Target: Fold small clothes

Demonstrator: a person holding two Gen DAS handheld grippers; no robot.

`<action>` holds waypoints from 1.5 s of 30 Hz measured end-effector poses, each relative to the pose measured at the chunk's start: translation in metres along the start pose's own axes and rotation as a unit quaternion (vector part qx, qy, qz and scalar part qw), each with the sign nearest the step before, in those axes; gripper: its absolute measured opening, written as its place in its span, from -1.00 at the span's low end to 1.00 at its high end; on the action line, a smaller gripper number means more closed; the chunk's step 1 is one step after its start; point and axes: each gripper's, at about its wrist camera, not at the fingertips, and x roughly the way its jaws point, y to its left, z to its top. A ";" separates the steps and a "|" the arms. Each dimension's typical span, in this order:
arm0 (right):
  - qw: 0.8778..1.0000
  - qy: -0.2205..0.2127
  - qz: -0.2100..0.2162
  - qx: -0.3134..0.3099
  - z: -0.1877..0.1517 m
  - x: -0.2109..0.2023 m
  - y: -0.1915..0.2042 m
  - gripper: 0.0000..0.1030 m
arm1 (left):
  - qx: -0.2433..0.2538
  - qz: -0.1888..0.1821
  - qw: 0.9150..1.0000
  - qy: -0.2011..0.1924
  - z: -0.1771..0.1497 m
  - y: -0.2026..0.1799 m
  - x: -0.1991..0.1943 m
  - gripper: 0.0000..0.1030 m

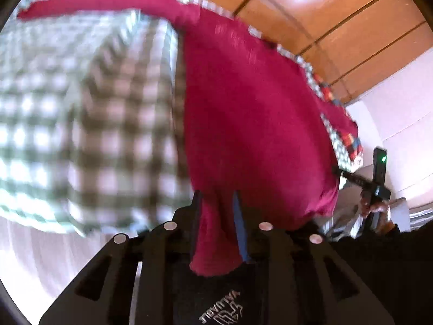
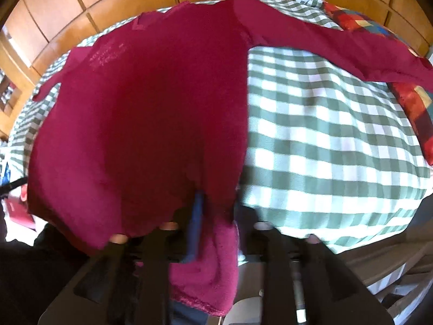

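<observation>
One crimson long-sleeved top [image 2: 140, 108], spread over a green-checked bedspread [image 2: 338, 140], hem end lifted. Left gripper [image 1: 217, 211] and right gripper [image 2: 213, 205] each clenched on a hem corner, apparently through both layers. Advice: carry both corners level toward the neckline. Sleeve reaches a patchwork pillow [image 2: 411, 103]; wooden headboard [image 2: 108, 0] beyond; open bedspread alongside.

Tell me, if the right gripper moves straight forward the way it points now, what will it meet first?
The right gripper is already shut on the magenta sweater, so that cloth comes first. Beyond it probably lies the green checked bedcover, though depth is hard to judge.
</observation>
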 end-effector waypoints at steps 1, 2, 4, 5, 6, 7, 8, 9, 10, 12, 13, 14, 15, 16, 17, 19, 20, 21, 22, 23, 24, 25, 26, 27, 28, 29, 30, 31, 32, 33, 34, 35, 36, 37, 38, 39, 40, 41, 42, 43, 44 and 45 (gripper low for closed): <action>1.000 -0.008 -0.002 0.012 0.004 -0.002 -0.009 0.13 | 0.001 0.006 1.000 -0.013 0.007 0.000 -0.005 -0.35; 0.999 -0.020 -0.008 0.030 0.009 -0.007 -0.018 0.13 | 0.001 0.012 1.000 -0.025 0.015 0.000 -0.009 -0.31; 0.997 -0.045 -0.018 0.066 0.017 -0.016 -0.037 0.13 | 0.008 0.031 0.998 -0.048 0.032 -0.004 -0.011 -0.17; 0.992 -0.065 -0.026 0.102 0.024 -0.024 -0.057 0.13 | 0.013 0.044 0.997 -0.056 0.039 -0.007 -0.009 -0.13; 0.989 -0.077 -0.032 0.125 0.027 -0.030 -0.071 0.13 | 0.015 0.056 0.996 -0.063 0.046 -0.010 -0.005 -0.07; 0.981 -0.097 -0.045 0.161 0.033 -0.038 -0.093 0.13 | 0.017 0.069 0.995 -0.066 0.055 -0.016 0.001 0.01; 0.976 -0.109 -0.052 0.184 0.036 -0.042 -0.107 0.13 | 0.022 0.083 0.994 -0.066 0.063 -0.023 0.010 0.05; 0.963 -0.132 -0.061 0.226 0.040 -0.050 -0.133 0.13 | 0.028 0.097 0.993 -0.065 0.069 -0.030 0.019 0.14; 0.954 -0.145 -0.065 0.253 0.043 -0.054 -0.150 0.13 | 0.032 0.104 0.992 -0.064 0.073 -0.036 0.028 0.17; 0.931 -0.171 -0.077 0.314 0.051 -0.061 -0.189 0.13 | 0.046 0.109 0.992 -0.055 0.080 -0.050 0.046 0.20; 0.920 -0.182 -0.080 0.338 0.056 -0.063 -0.206 0.13 | 0.050 0.111 0.991 -0.052 0.083 -0.054 0.052 0.25; 0.909 -0.192 -0.081 0.361 0.059 -0.065 -0.221 0.13 | 0.057 0.113 0.991 -0.050 0.086 -0.062 0.059 0.26; 0.894 -0.205 -0.074 0.392 0.064 -0.066 -0.239 0.12 | 0.063 0.114 0.990 -0.050 0.086 -0.069 0.063 0.26; 0.884 -0.212 -0.068 0.410 0.069 -0.065 -0.250 0.12 | 0.068 0.114 0.990 -0.047 0.088 -0.076 0.070 0.26; 0.876 -0.217 -0.061 0.426 0.071 -0.064 -0.261 0.12 | 0.071 0.112 0.990 -0.043 0.090 -0.081 0.076 0.26; 0.865 -0.216 -0.031 0.451 0.087 -0.051 -0.285 0.12 | 0.071 0.111 0.991 -0.038 0.094 -0.091 0.085 0.26; 0.865 -0.206 -0.030 0.457 0.095 -0.043 -0.291 0.12 | 0.070 0.110 0.991 -0.035 0.095 -0.093 0.089 0.26; 0.864 -0.202 -0.038 0.459 0.100 -0.039 -0.294 0.12 | 0.069 0.110 0.991 -0.031 0.097 -0.096 0.094 0.26; 0.866 -0.201 -0.046 0.456 0.108 -0.035 -0.299 0.12 | 0.068 0.112 0.991 -0.028 0.099 -0.098 0.099 0.26; 0.869 -0.196 -0.058 0.450 0.115 -0.033 -0.298 0.03 | 0.068 0.113 0.991 -0.026 0.100 -0.100 0.102 0.26; 0.876 -0.185 -0.076 0.438 0.125 -0.032 -0.298 -0.34 | 0.068 0.114 0.991 -0.024 0.101 -0.101 0.104 0.26; 0.884 -0.179 -0.085 0.424 0.135 -0.032 -0.297 -0.71 | 0.068 0.115 0.991 -0.023 0.101 -0.101 0.105 0.25; 0.891 -0.176 -0.091 0.409 0.141 -0.034 -0.290 -0.84 | 0.067 0.116 0.991 -0.023 0.102 -0.100 0.106 0.23; 0.899 -0.180 -0.098 0.386 0.151 -0.039 -0.280 -0.85 | 0.066 0.115 0.991 -0.022 0.102 -0.100 0.106 0.21; 0.905 -0.186 -0.098 0.369 0.159 -0.045 -0.272 -0.85 | 0.062 0.116 0.991 -0.021 0.104 -0.099 0.108 0.14; 0.912 -0.196 -0.089 0.350 0.170 -0.051 -0.260 -0.85 | 0.059 0.116 0.991 -0.022 0.105 -0.097 0.107 0.00; 0.916 -0.210 -0.079 0.333 0.182 -0.059 -0.248 -0.85 | 0.055 0.113 0.992 -0.023 0.107 -0.095 0.108 -0.02; 0.918 -0.219 -0.069 0.323 0.190 -0.065 -0.240 -0.85 | 0.052 0.109 0.992 -0.023 0.109 -0.093 0.108 -0.03; 0.921 -0.235 -0.046 0.306 0.204 -0.073 -0.222 -0.85 | 0.050 0.104 0.993 -0.024 0.111 -0.092 0.108 -0.03; 0.924 -0.245 -0.030 0.294 0.215 -0.078 -0.210 -0.85 | 0.048 0.098 0.994 -0.027 0.113 -0.091 0.106 -0.03; 0.926 -0.254 -0.014 0.280 0.224 -0.081 -0.195 -0.85 | 0.046 0.094 0.994 -0.029 0.116 -0.091 0.105 -0.03; 0.929 -0.264 0.007 0.258 0.239 -0.085 -0.172 -0.85 | 0.045 0.089 0.994 -0.034 0.118 -0.091 0.103 -0.03; 0.933 -0.271 0.030 0.236 0.252 -0.086 -0.149 -0.85 | 0.041 0.085 0.995 -0.040 0.121 -0.090 0.101 -0.03; 0.936 -0.277 0.055 0.211 0.264 -0.087 -0.123 -0.85 | 0.038 0.082 0.995 -0.045 0.123 -0.090 0.099 0.01; 0.938 -0.279 0.072 0.194 0.270 -0.087 -0.105 -0.85 | 0.031 0.075 0.995 -0.049 0.126 -0.088 0.097 0.02; 0.942 -0.278 0.100 0.162 0.281 -0.084 -0.072 -0.85 | 0.024 0.067 0.996 -0.053 0.130 -0.085 0.095 0.05; 0.944 -0.275 0.117 0.139 0.287 -0.079 -0.048 -0.85 | 0.019 0.061 0.996 -0.057 0.131 -0.083 0.092 0.09; 0.947 -0.266 0.143 0.107 0.294 -0.069 -0.012 -0.85 | 0.014 0.057 0.996 -0.061 0.134 -0.082 0.090 0.11; 0.949 -0.257 0.159 0.089 0.298 -0.062 0.008 -0.85 | 0.009 0.053 0.996 -0.064 0.136 -0.080 0.089 0.14; 0.951 -0.244 0.176 0.068 0.299 -0.052 0.032 -0.85 | 0.003 0.047 0.997 -0.068 0.139 -0.077 0.087 0.14; 0.954 -0.231 0.187 0.047 0.300 -0.041 0.057 -0.85 | -0.001 0.044 0.997 -0.069 0.141 -0.075 0.087 0.14; 0.957 -0.214 0.196 0.022 0.300 -0.026 0.085 -0.85 | -0.004 0.041 0.997 -0.070 0.141 -0.074 0.086 0.15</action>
